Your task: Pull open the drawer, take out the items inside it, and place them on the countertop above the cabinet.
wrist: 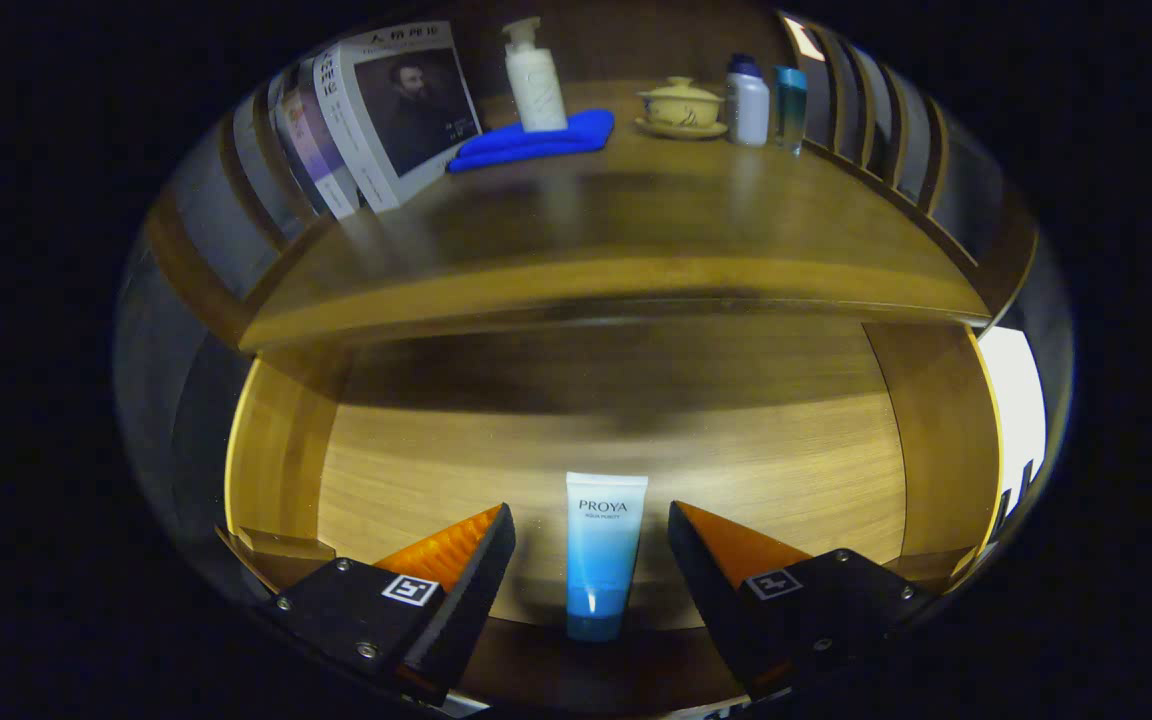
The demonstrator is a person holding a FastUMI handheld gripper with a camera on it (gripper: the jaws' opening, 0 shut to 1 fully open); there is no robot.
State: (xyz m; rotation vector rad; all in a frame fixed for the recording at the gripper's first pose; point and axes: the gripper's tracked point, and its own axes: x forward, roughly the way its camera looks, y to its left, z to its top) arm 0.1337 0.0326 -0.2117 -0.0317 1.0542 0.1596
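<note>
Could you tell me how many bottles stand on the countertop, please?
3. A white pump bottle stands on the blue cloth; a white bottle with a blue cap and a clear blue bottle stand right of the lidded cup. None seems hidden.

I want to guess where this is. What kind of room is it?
Probably a bedroom or dressing corner mocked up in a booth: a wooden cabinet with its drawer open, a cosmetic tube between the open fingers, and a pump bottle, books and lidded cup on the countertop.
</note>
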